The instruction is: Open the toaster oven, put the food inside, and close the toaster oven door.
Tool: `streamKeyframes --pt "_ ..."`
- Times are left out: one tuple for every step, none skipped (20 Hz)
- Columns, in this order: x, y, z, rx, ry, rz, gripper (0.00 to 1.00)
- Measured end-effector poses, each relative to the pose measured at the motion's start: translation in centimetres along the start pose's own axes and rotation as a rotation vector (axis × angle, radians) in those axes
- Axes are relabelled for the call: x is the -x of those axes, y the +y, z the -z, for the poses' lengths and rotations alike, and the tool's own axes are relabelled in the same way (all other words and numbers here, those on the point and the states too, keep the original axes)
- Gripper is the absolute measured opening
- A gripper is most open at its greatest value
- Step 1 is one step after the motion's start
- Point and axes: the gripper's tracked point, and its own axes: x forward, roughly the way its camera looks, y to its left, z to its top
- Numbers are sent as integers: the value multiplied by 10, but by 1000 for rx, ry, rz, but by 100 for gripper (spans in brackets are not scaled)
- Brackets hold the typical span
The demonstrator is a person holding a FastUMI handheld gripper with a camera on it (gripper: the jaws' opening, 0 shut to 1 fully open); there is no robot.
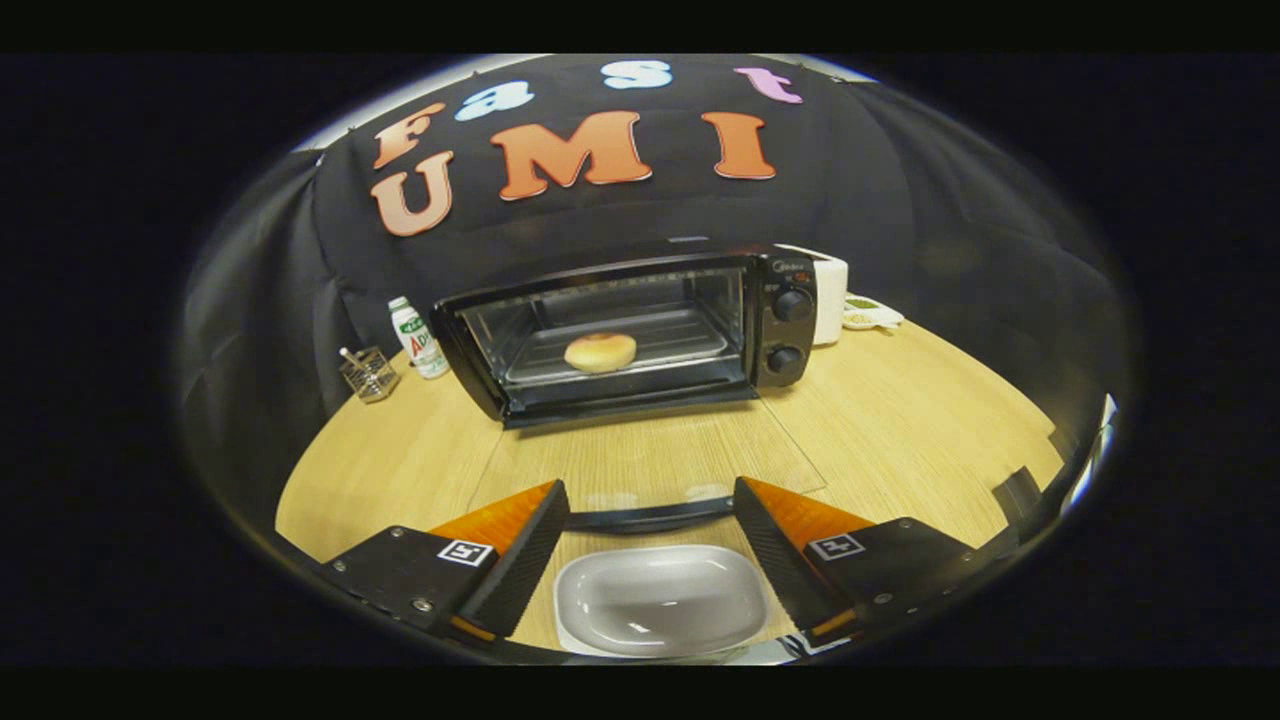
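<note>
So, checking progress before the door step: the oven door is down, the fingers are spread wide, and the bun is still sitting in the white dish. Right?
Not quite. The white dish between the gripper's spread fingers holds nothing; the bun lies on the tray inside the toaster oven, as the gripper view shows. The door is indeed down.

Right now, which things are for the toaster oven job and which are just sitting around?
For the job: toaster oven, its open glass door, bun inside, empty white dish, open gripper.
Just sitting around: bottle, wire holder, white appliance.
</note>
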Motion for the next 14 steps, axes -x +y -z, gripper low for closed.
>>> streamKeyframes --pt "-2 1 5 14 12 4 98" --pt "-4 2 12 25 30 8 99" --pt "-6 1 18 31 47 15 98" --pt "-9 1 24 37 65 22 99" --pt "-13 2 29 41 81 26 99" --pt "-15 2 33 42 96 29 99" --pt "-18 2 36 41 108 31 99" --pt "-22 4 38 39 117 30 99" --pt "-25 6 39 36 123 31 99" --pt "-29 8 39 35 126 30 99" --pt "-31 12 38 32 130 17 99" --pt "-32 17 37 30 133 11 99" --pt "-35 18 36 30 130 9 99" --pt "-34 18 33 31 125 9 99"
